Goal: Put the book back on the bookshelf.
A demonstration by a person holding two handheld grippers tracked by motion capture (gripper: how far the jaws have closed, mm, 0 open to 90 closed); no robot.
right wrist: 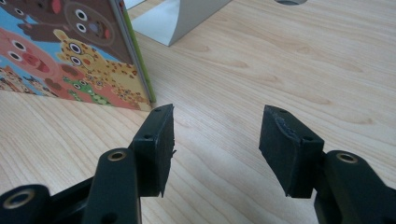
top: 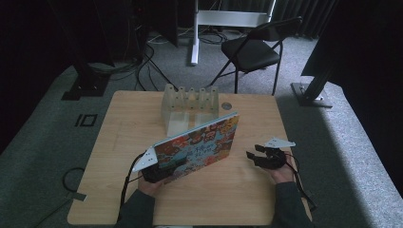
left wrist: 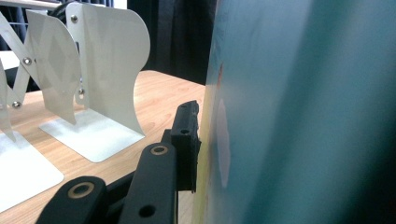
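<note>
Held in the left gripper (top: 159, 167): a picture book (top: 199, 145) with a cartoon-animal cover, pinched at its lower left corner and stood on edge on the table (top: 123, 123), leaning, cover turned toward the person; far top corner close to the rack (top: 189, 107) behind it. In the left gripper view, one black pad (left wrist: 186, 140) pressed flat against the book's blue-green face (left wrist: 299, 107), the other jaw hidden behind the book; clamped on the book (a thin thing, hence the narrow gap). Beside that pad, white metal dividers of the rack (left wrist: 100, 70) standing upright on flat feet on the wood, apart from the gripper.

To the right of the book, the right gripper (top: 256, 156), low over the table, well apart from the left one, pointing toward the book's right edge. In the right gripper view (right wrist: 215, 140), jaws spread with bare wood between the pads; nothing pinched, nothing touched; book corner (right wrist: 70, 56) just ahead of the left pad (bears, a pig, a leopard and a frog on the cover), resting on the table; a rack foot (right wrist: 187, 16) farther back.

Behind the table, a black folding chair (top: 254, 50) on grey carpet; cables on the floor at left.
</note>
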